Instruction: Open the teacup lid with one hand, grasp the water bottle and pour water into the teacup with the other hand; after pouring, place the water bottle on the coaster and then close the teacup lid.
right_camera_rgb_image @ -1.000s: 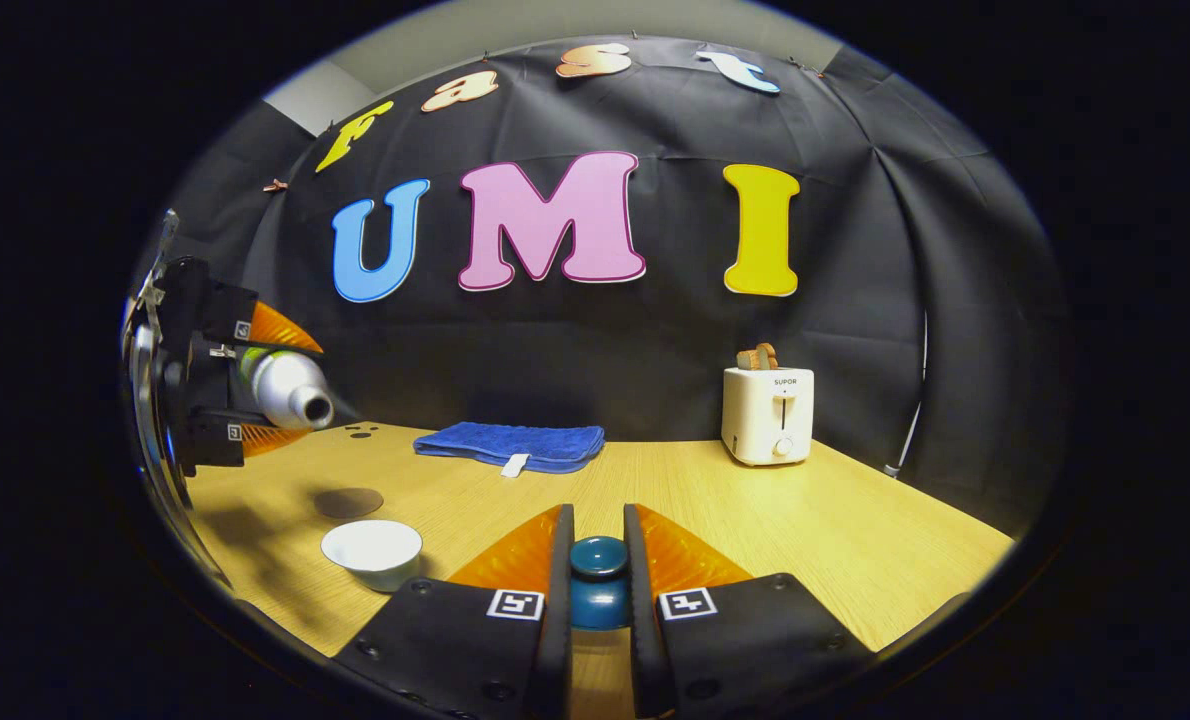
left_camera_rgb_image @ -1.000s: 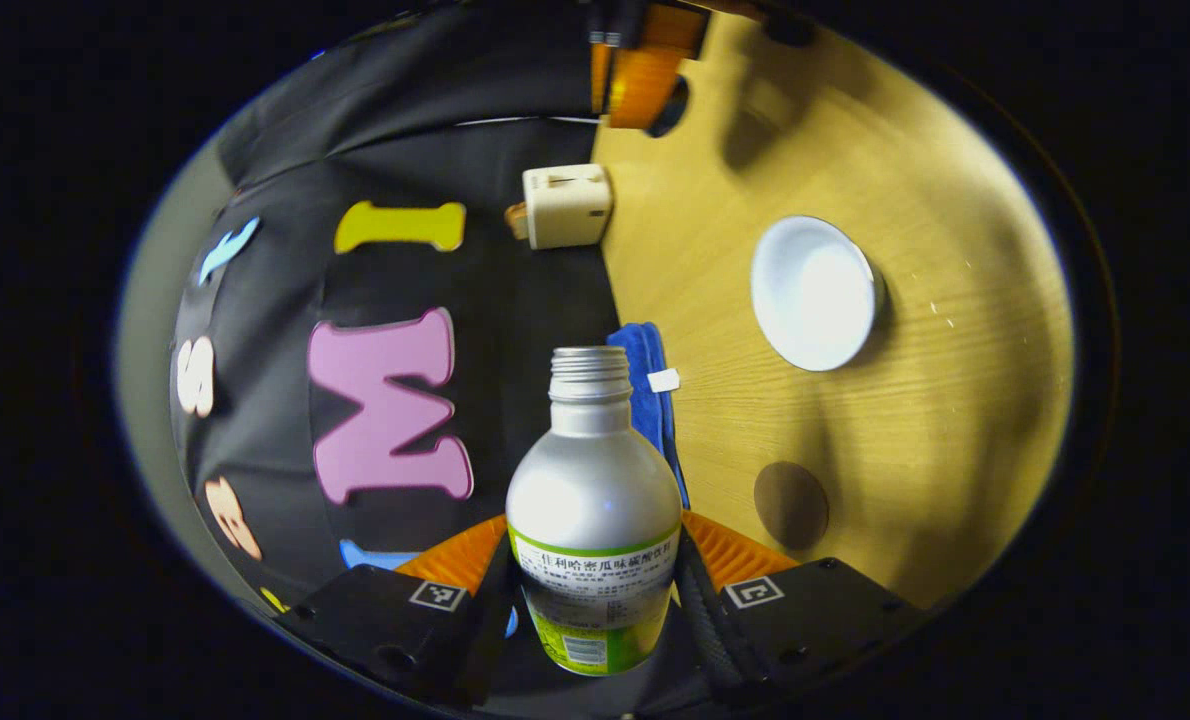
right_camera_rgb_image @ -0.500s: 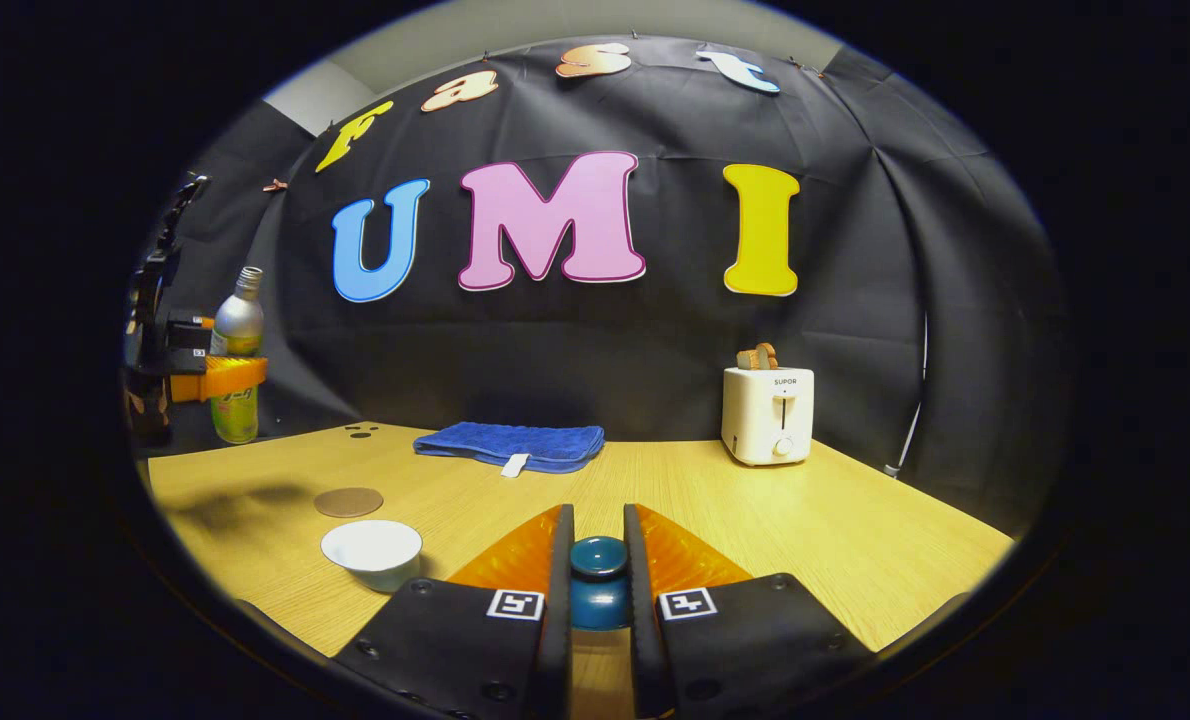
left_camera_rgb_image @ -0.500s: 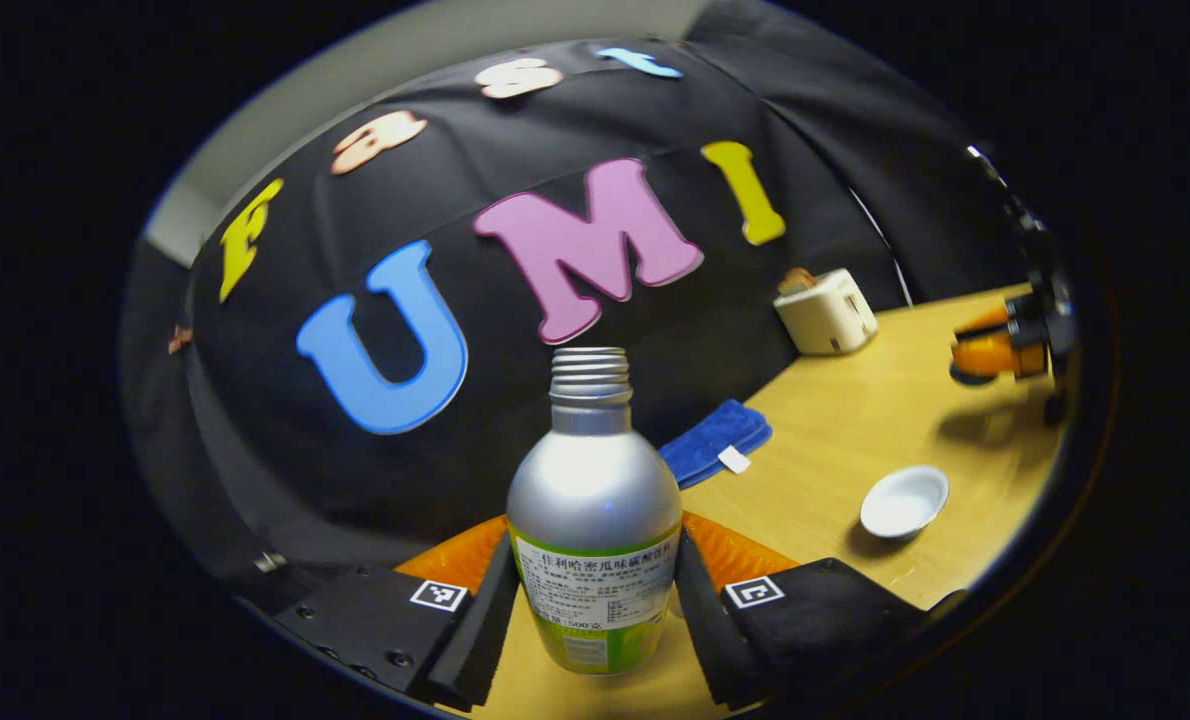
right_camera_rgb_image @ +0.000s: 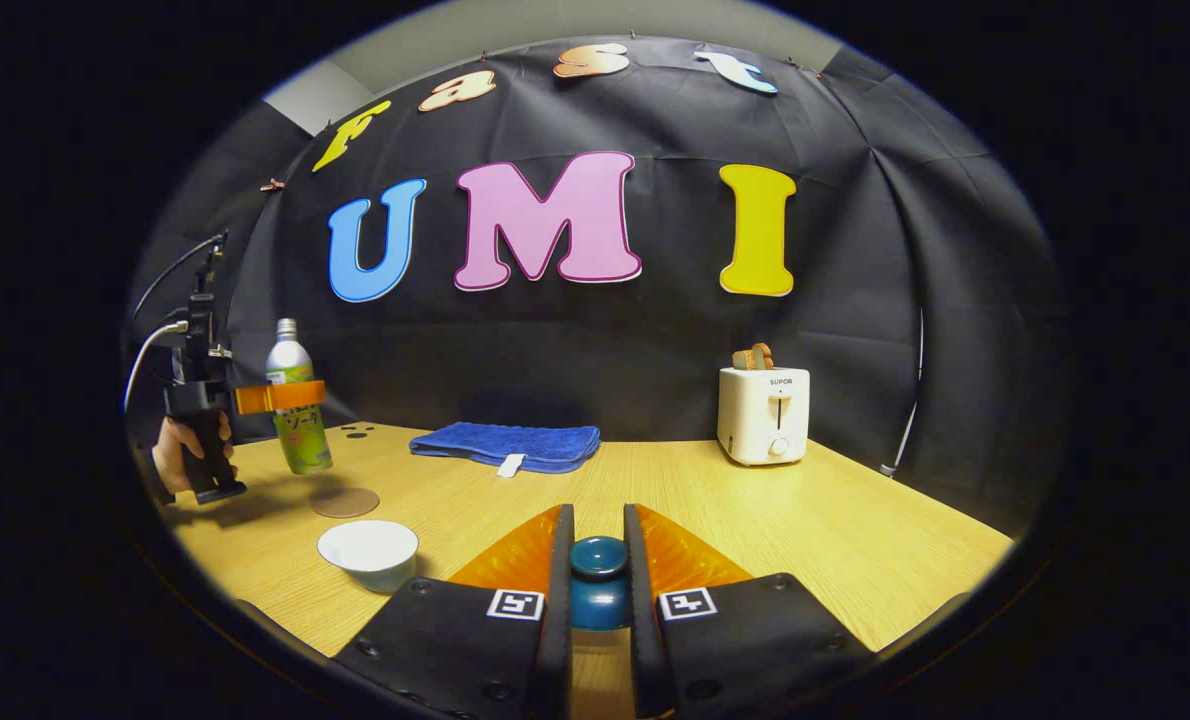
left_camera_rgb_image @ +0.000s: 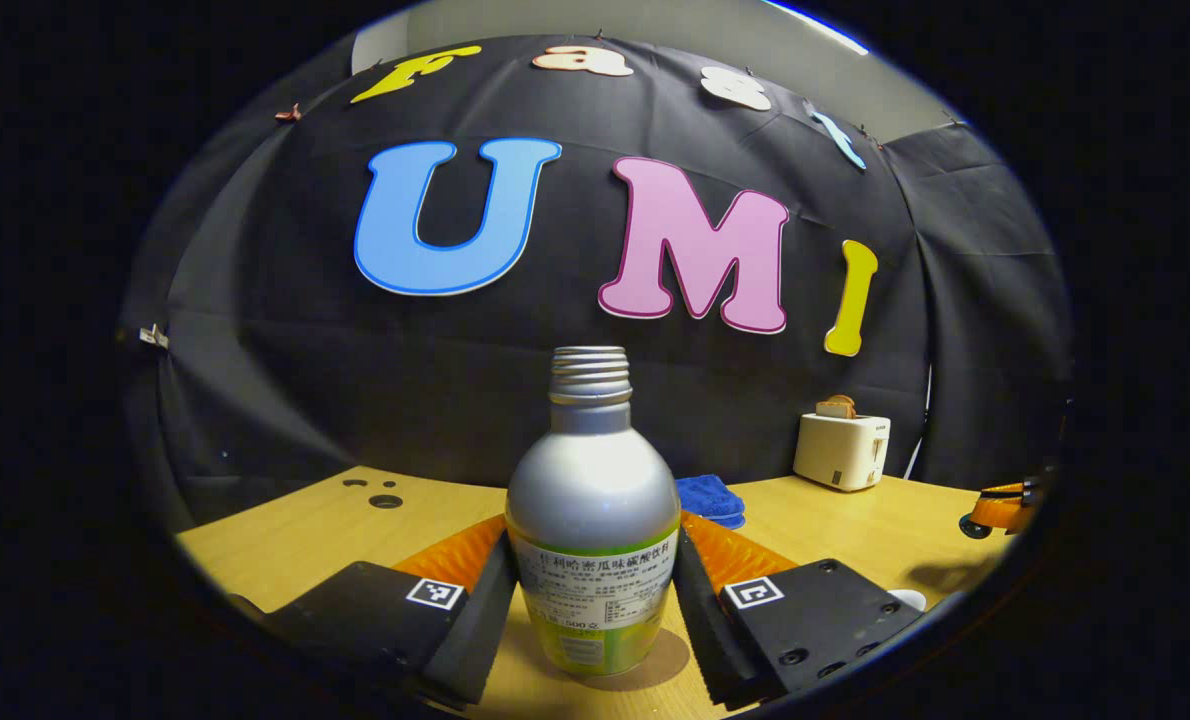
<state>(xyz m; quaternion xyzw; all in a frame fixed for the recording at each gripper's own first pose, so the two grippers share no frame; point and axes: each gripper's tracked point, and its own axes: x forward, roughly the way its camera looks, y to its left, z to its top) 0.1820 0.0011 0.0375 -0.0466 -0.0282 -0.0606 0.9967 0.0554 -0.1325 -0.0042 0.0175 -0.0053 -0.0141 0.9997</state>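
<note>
A silver water bottle [left_camera_rgb_image: 593, 520] with a green label and no cap stands upright between the fingers of my left gripper [left_camera_rgb_image: 593, 545], which is shut on it. A brown coaster [left_camera_rgb_image: 655, 665] shows just beneath its base. In the right gripper view the bottle [right_camera_rgb_image: 293, 400] hangs slightly tilted, just above and behind the coaster [right_camera_rgb_image: 345, 502], held by the left gripper [right_camera_rgb_image: 280, 397] in a person's hand [right_camera_rgb_image: 183, 450]. The white teacup [right_camera_rgb_image: 369, 552] stands uncovered in front of the coaster. My right gripper [right_camera_rgb_image: 598, 560] is shut on the knob of the dark blue lid [right_camera_rgb_image: 598, 585], above the table.
A folded blue cloth [right_camera_rgb_image: 505, 445] lies at the back of the wooden table [right_camera_rgb_image: 805, 540], and a white toaster [right_camera_rgb_image: 763, 415] with bread in it stands at the back right. Small holes [left_camera_rgb_image: 385, 500] mark the table's far left.
The bottle has swung from lying tipped over the teacup to upright, then come down and leftward to just above the coaster. The right gripper has kept still with the lid.
</note>
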